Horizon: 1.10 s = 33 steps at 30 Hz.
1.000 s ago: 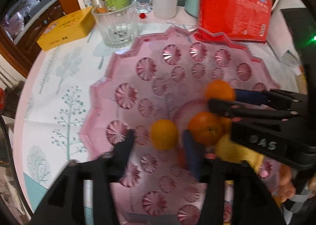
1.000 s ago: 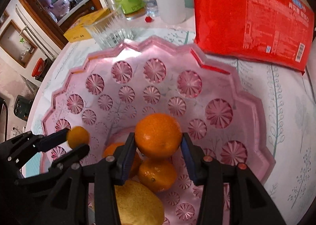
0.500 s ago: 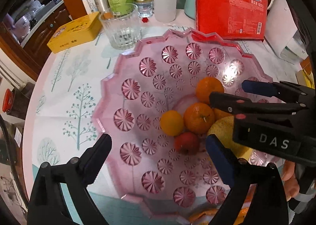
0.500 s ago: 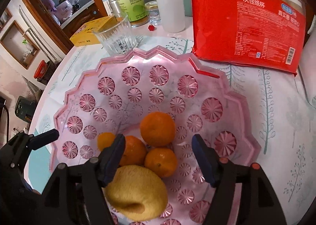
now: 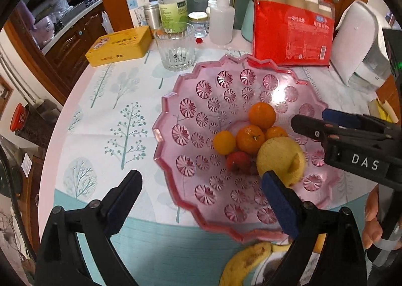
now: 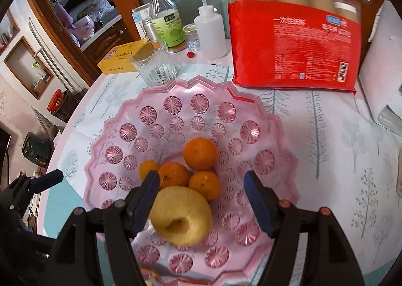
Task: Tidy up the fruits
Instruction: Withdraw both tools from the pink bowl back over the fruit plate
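A pink glass fruit bowl (image 5: 176, 100) (image 6: 176, 90) holds three oranges (image 5: 261, 115) (image 6: 199, 153), a small yellow-orange fruit (image 5: 223, 142) (image 6: 147, 169), a small red fruit (image 5: 238, 161) and a yellow apple (image 5: 280, 159) (image 6: 181, 218). My left gripper (image 5: 201, 191) is open and empty above the bowl's near rim. My right gripper (image 6: 201, 194) is open and empty above the apple and shows at the right of the left wrist view (image 5: 314, 122). A banana (image 5: 243, 258) lies on the table in front of the bowl.
Behind the bowl stand a drinking glass (image 5: 174, 47), a yellow tin (image 5: 118, 44), a green-labelled bottle (image 5: 173, 7), a white squeeze bottle (image 5: 221, 22), a red pack of paper cups (image 5: 291, 34) and a white appliance (image 5: 359, 42). The round table's edge runs at the left.
Both grippers opened, releasing the small yellow-orange fruit and an orange into the bowl, then drew back and up from it.
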Tool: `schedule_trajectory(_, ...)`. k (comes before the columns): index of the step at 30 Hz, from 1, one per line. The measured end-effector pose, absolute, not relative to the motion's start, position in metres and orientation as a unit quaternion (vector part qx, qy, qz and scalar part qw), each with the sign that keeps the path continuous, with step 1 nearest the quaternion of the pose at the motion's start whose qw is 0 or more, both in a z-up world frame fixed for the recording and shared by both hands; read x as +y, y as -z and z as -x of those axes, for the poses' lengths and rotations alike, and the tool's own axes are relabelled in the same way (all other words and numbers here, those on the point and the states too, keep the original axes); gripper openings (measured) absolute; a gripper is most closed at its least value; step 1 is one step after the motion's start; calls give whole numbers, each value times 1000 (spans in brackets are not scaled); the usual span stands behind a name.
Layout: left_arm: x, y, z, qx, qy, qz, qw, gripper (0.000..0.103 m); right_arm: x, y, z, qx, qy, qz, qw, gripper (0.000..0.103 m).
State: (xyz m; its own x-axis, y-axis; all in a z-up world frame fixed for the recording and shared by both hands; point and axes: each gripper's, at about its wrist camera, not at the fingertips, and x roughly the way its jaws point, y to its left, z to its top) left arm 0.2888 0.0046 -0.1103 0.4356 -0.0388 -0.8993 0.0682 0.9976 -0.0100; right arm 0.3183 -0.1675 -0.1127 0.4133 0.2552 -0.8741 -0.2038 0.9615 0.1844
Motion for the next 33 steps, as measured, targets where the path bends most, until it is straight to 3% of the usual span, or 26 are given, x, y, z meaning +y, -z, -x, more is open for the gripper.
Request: schedule_trajectory(33, -9, 7, -165, 461, 23, 18, 887, 95, -201, 2, -185, 417, -153, -2, 896, 70)
